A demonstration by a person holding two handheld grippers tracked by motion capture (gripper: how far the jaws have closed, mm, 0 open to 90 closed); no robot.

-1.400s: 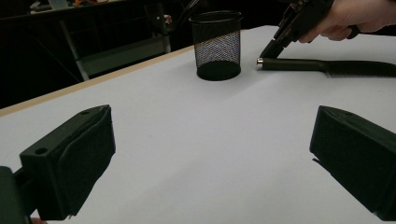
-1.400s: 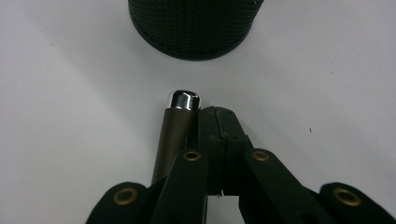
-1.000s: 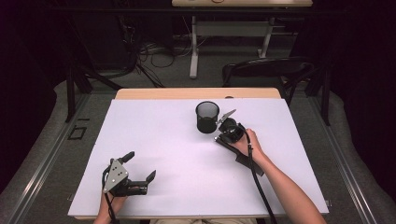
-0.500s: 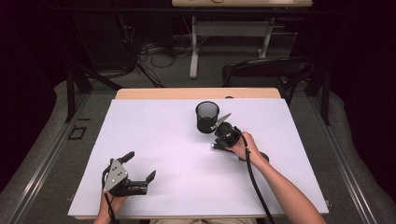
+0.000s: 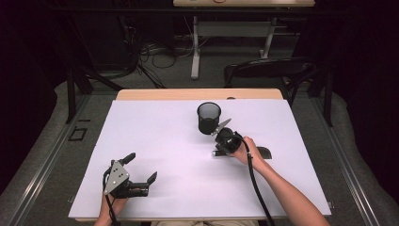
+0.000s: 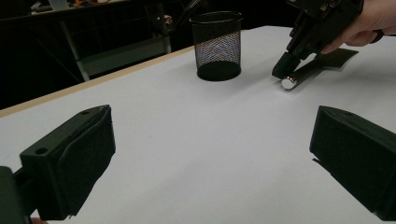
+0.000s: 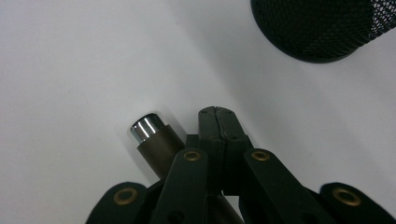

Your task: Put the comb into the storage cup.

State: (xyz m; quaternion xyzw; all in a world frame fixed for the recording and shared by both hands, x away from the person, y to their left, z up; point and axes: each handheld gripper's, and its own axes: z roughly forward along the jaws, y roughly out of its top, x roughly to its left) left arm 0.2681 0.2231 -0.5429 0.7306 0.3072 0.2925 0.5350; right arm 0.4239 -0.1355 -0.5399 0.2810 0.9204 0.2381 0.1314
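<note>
Clearly the right gripper, jaws pressed together beside the pen at lower center, below the mesh cup, should open and straddle it before closing.

A black wire-mesh cup stands on the white sheet covering the tan-edged table; the pen-like cylinder is dark brown with a shiny silver cap; both grippers are black, the left gripper topped by a grey plate
</note>
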